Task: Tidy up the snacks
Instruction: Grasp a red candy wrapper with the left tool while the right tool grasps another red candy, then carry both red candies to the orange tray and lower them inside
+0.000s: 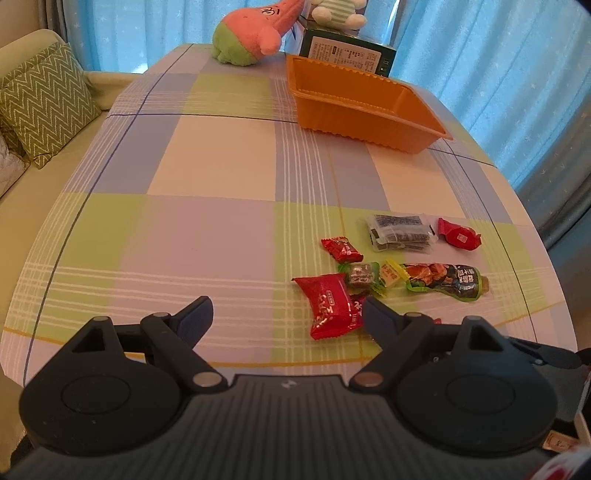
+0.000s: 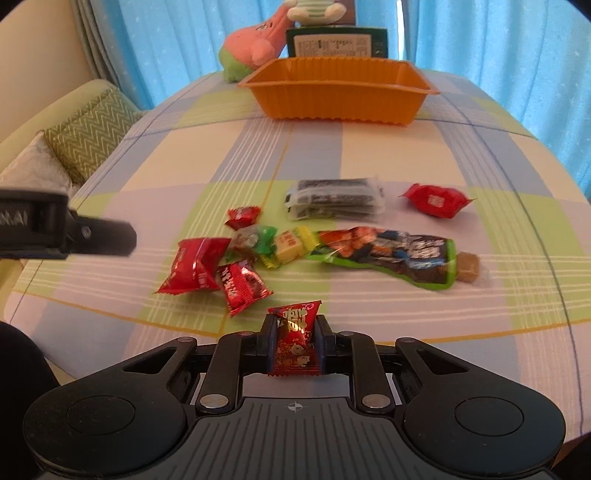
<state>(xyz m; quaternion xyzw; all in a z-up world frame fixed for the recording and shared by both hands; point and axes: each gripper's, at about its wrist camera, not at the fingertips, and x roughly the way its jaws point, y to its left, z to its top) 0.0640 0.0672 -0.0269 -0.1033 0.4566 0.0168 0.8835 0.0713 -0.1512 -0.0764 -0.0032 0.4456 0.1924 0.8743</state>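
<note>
Clamped between the pads of the right gripper [image 2: 295, 341] is a small red packet [image 2: 294, 339] with gold print, standing on end with its top corner poking up past the fingertips. Nothing else is in that grip.

Over on the left wrist view, the left gripper [image 1: 288, 317] has its jaws wide apart and empty, hanging over the near edge of the table [image 1: 207, 177] — a plaid cloth of green, lilac and cream squares covers it. Its right finger sits just above a large red packet [image 1: 327, 308].

Loose snacks lie in a cluster on the cloth beyond both grippers: a second red packet [image 2: 242, 286] touching the large one, a small red candy [image 1: 341, 249] behind them, a green-wrapped brown sweet [image 1: 362, 278] touching a yellow one [image 1: 391, 275], and a long green-edged pouch [image 1: 447, 282] lying flat to their right. Farther back lie a clear pack of dark strips [image 1: 400, 232] and, just beside it, a red pillow packet [image 1: 458, 234].

An orange tray [image 1: 369, 122] sits well apart from the snacks near the far edge, with nothing visible inside. Behind it stands a dark green box [image 1: 347, 55], with a pink-and-green plush [image 1: 251, 37] to its left and a pale striped plush [image 1: 336, 14] on top. Blue curtains [image 1: 498, 74] hang behind, and a sofa with a zigzag cushion [image 1: 40, 99] is at the left.
</note>
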